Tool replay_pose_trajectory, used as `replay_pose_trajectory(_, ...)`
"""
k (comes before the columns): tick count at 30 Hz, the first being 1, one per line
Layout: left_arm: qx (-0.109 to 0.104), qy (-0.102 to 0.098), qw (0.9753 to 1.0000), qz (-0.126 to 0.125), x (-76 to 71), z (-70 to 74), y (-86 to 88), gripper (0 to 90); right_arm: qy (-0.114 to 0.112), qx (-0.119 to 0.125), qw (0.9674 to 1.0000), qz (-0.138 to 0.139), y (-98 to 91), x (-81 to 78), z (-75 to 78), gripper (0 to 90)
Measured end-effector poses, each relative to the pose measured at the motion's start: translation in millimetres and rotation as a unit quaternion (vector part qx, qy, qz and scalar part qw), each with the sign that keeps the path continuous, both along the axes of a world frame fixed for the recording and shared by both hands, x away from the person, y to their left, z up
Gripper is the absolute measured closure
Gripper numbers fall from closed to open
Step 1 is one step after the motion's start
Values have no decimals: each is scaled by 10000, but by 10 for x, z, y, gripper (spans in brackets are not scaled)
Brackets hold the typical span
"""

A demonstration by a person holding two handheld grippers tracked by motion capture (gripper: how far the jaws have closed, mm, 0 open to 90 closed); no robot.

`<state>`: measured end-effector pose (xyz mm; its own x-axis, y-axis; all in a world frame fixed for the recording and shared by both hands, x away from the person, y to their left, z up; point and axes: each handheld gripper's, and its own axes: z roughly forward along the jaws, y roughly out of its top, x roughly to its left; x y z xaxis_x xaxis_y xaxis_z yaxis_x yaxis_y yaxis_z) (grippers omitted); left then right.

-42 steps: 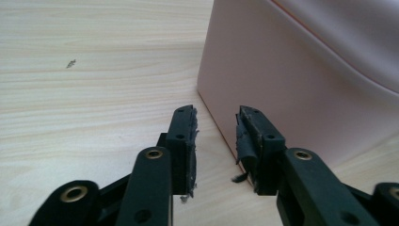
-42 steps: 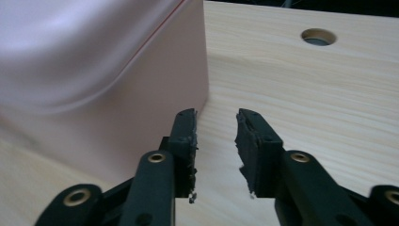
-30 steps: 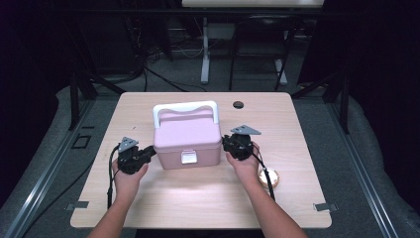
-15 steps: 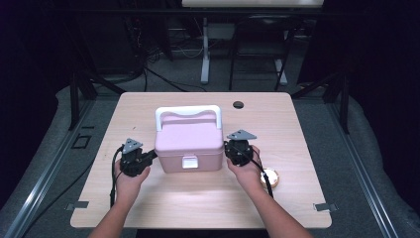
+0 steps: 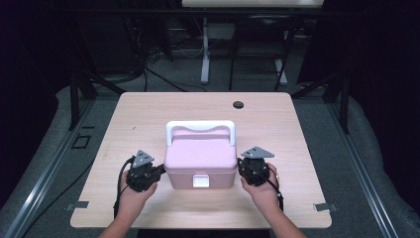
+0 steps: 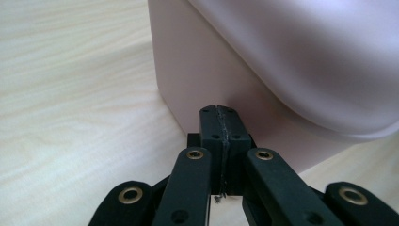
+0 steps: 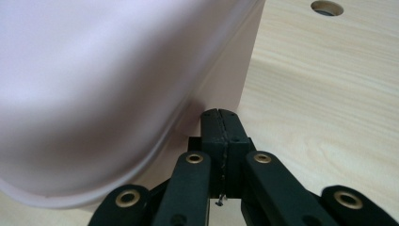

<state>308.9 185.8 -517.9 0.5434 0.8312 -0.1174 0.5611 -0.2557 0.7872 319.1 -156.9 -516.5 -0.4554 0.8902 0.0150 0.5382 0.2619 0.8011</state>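
Wooden table, pink box between closed left tool and closed right tool, tips against its sides.

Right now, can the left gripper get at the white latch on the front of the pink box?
Probably yes. The left gripper, jaws shut, sits at the pink box's left side; the white latch faces the person, with bare table before it.

Both grippers closed, hands low and apart

The left gripper and right gripper point inward toward each other, their jaws pressed fully together with nothing between.
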Motion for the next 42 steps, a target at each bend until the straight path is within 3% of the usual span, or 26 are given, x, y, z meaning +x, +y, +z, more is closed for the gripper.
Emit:
replay_pose_trajectory(4, -114, 185, 9996, -184, -115, 15, 25, 900, 107, 10, 9999, 117, -46, -166, 19, 900)
replay_pose_trajectory(9, -22, 137, 9994, -321, -260, 20, 21, 900, 173, -128, 9997, 146, -52, -357, 46, 900)
replay_pose_trajectory(17, -38, 166, 9983, -553, -485, 20, 13, 900, 246, -68, 9995, 160, -112, -590, 51, 900)
replay_pose_trajectory(20, 3, 138, 9983, -571, -534, 20, 16, 900, 210, -122, 9995, 211, -116, -646, 51, 900)
replay_pose_trajectory(25, -214, 175, 9978, -598, -527, -9, 57, 900, 45, -149, 9996, 220, -112, -749, 22, 900)
replay_pose_trajectory(28, -534, 192, 9964, -631, -487, -56, 107, 884, -201, -274, 9992, 229, -138, -735, -26, 844)
replay_pose_trajectory(33, -663, 175, 9954, -669, -451, -89, 183, 798, -48, 79, 9995, 298, -244, -664, -67, 775)
replay_pose_trajectory(38, -570, 120, 9969, -521, -421, -73, 273, 718, 55, 123, 9996, 243, -308, -604, -93, 721)
replay_pose_trajectory(42, -675, 117, 9969, -387, -382, 10, 317, 674, 91, 174, 9994, 276, -375, -558, -24, 658)
